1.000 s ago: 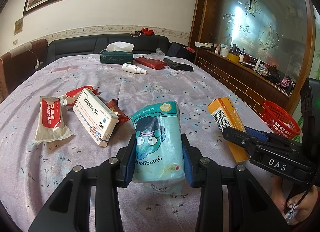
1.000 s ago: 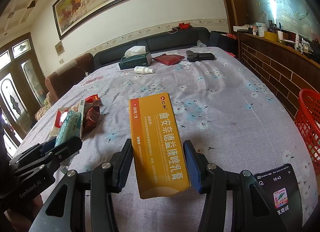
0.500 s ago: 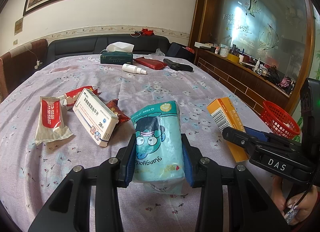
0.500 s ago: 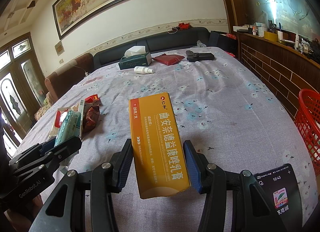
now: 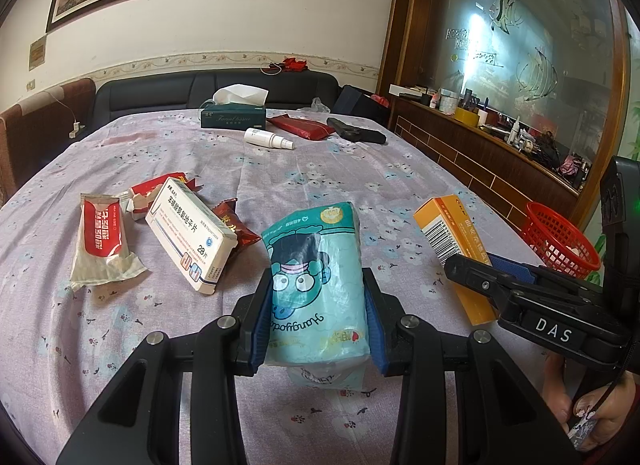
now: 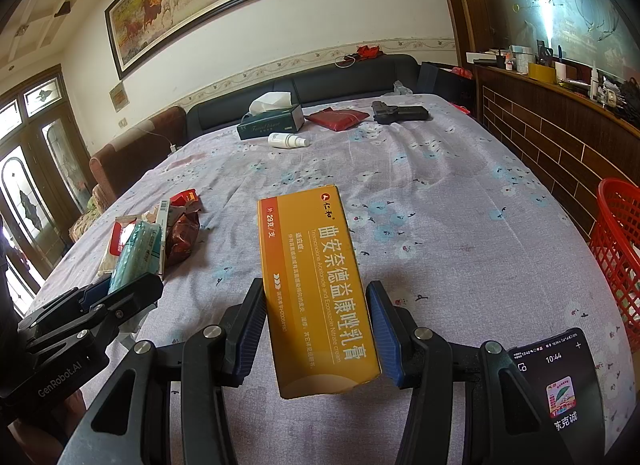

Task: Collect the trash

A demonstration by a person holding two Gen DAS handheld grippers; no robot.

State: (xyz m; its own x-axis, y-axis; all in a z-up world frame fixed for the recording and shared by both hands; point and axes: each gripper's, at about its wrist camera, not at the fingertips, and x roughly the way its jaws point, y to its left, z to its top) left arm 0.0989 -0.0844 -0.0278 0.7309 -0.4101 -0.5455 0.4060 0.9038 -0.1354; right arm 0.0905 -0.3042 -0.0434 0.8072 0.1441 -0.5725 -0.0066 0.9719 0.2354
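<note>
My left gripper (image 5: 316, 321) is shut on a teal tissue pack (image 5: 316, 285) with a cartoon face, held just above the flowered tablecloth. My right gripper (image 6: 318, 325) is shut on an orange medicine box (image 6: 316, 285); that box also shows in the left wrist view (image 5: 448, 237), to the right of the tissue pack. A red mesh basket (image 5: 560, 241) stands off the table's right edge and also shows in the right wrist view (image 6: 620, 249). More trash lies at the left: a white pill box (image 5: 188, 233), a red-and-white sachet (image 5: 102, 241) and dark red wrappers (image 5: 236, 225).
At the far end of the table lie a green tissue box (image 5: 234, 115), a white spray bottle (image 5: 268, 139), a red pouch (image 5: 300, 127) and a black case (image 5: 356, 131). A brick-faced counter (image 5: 500, 169) runs along the right. A phone (image 6: 556, 381) is mounted on the right gripper.
</note>
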